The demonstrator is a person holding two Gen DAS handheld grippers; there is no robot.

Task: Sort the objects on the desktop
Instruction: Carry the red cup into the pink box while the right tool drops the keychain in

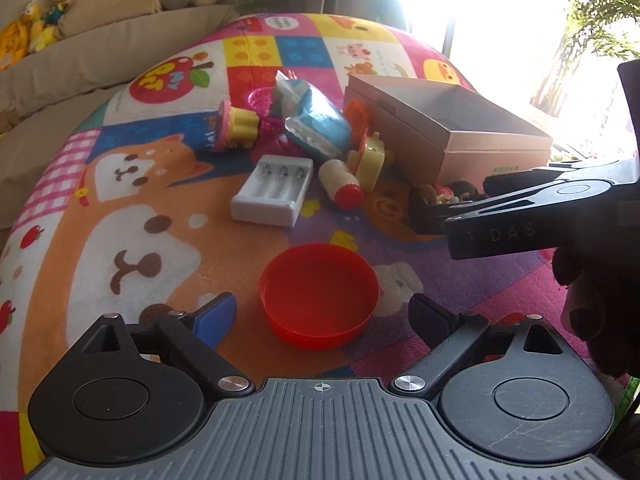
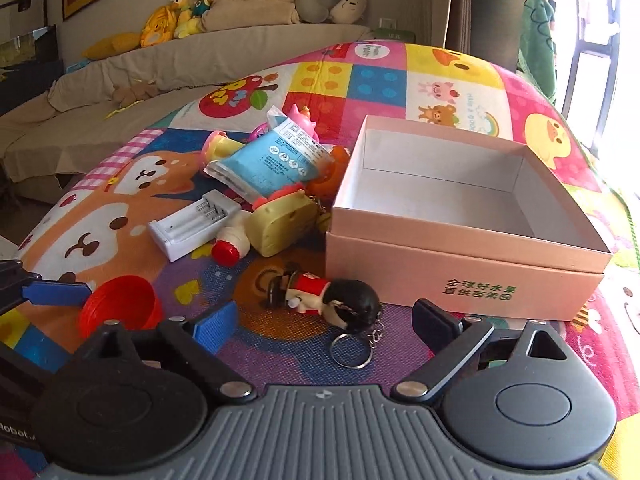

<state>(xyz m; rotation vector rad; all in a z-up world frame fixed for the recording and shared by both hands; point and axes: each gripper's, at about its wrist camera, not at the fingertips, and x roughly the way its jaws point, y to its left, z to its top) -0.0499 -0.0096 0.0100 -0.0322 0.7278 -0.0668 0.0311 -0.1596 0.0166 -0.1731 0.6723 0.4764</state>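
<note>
A red round lid (image 1: 319, 295) lies rim-up on the colourful play mat, between the fingers of my open left gripper (image 1: 324, 316). It also shows in the right wrist view (image 2: 120, 306). My open right gripper (image 2: 326, 320) hovers just short of a doll keychain (image 2: 324, 300) with a black head and red body. An empty pink cardboard box (image 2: 460, 216) stands to its right. A pile behind holds a white battery charger (image 1: 272, 190), a small bottle with a red cap (image 1: 340, 184), a yellow toy (image 2: 280, 222) and a blue packet (image 2: 272, 160).
The mat (image 1: 120, 200) covers a raised surface that drops off at its edges. A beige sofa (image 2: 180, 64) with plush toys stands behind. A bright window (image 1: 500, 20) is at the right. A pink basket (image 1: 260, 100) and an orange toy (image 1: 358, 116) lie in the pile.
</note>
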